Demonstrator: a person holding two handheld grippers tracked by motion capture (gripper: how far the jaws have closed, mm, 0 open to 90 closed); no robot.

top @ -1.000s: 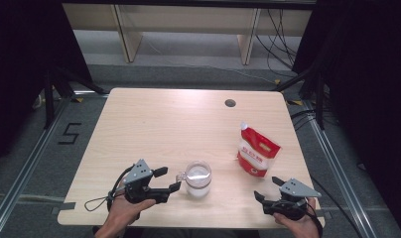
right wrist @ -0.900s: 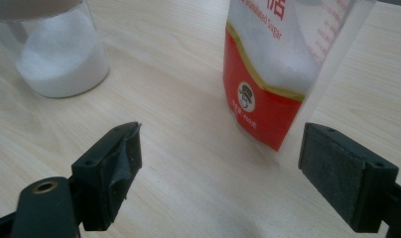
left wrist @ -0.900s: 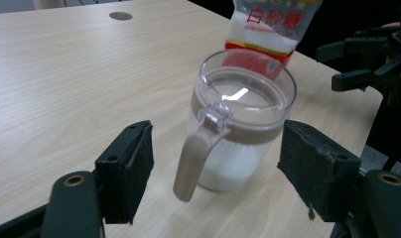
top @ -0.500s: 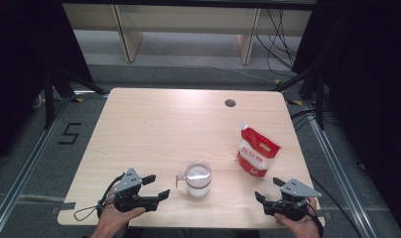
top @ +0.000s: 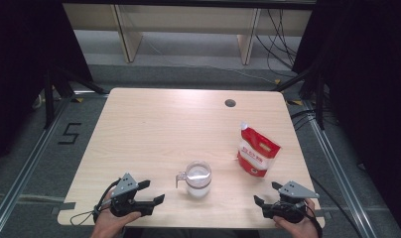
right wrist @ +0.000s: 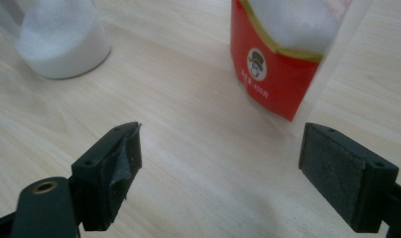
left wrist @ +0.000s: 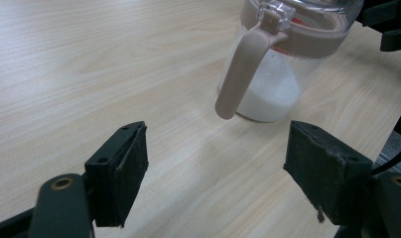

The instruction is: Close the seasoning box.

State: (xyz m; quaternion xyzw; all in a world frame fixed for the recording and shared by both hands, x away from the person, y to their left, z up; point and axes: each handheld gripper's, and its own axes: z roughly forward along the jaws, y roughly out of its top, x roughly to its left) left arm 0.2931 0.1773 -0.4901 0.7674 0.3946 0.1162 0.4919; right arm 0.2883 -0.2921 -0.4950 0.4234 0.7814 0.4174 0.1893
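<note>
A clear jar (top: 198,179) with a tan lid band and handle stands near the table's front middle, white powder in its bottom. In the left gripper view the jar (left wrist: 280,64) is just ahead, its handle (left wrist: 243,69) facing my jaws. A red and white pouch (top: 257,150) stands to the jar's right; the right gripper view has the pouch (right wrist: 288,59) close ahead. My left gripper (top: 151,192) is open at the front left, apart from the jar. Near the front right edge my right gripper (top: 267,193) is open too, nothing between its jaws.
The wooden table (top: 164,129) has a round cable hole (top: 230,103) at its back right. Shelving frames (top: 188,29) and cables lie on the floor beyond the table. Dark curtains hang on both sides.
My left gripper has drawn back from beside the jar toward the front left edge. The right gripper, jar and pouch have stayed put.
</note>
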